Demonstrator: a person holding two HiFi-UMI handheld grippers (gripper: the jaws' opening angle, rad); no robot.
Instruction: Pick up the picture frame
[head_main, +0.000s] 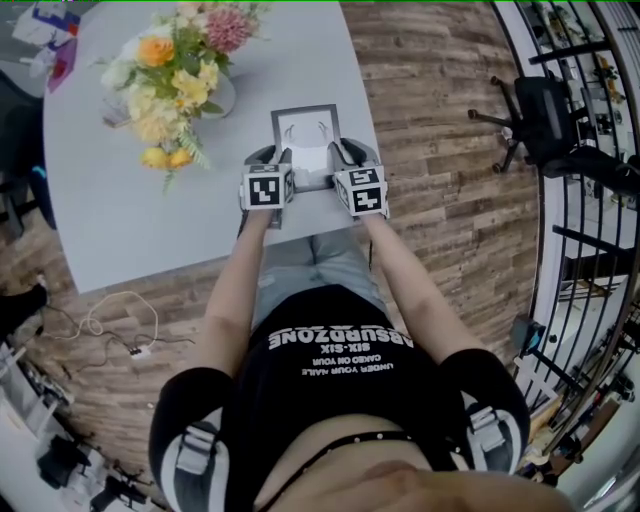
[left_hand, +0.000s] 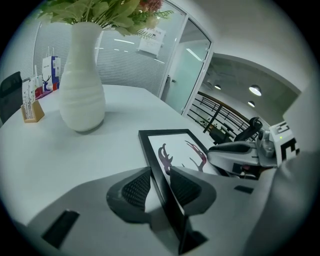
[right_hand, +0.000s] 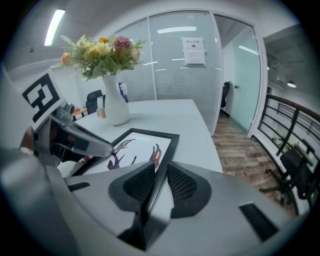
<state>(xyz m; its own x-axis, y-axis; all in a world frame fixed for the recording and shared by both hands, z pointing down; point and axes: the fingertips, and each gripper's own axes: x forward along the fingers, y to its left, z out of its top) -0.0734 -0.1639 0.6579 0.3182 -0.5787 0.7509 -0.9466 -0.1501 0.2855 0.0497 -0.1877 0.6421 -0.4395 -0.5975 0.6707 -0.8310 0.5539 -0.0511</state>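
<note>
Picture frame (head_main: 305, 128) looks flat on table (head_main: 120, 230), near edge, twd right corner. L gripper (left_hand: 160, 186) & R gripper (right_hand: 159, 181) each clamped on a side rail. Grip done; lift prob. still to do.

In the head view the near corners of the picture frame (head_main: 304, 128) lie hidden under the left tool (head_main: 278, 160) and right tool (head_main: 345, 158), the bouquet (left_hand: 100, 12) is cut off by the top edge in the left gripper view, and the notice (right_hand: 194, 51) on the far glass wall (right_hand: 170, 65) is too small to read.
</note>
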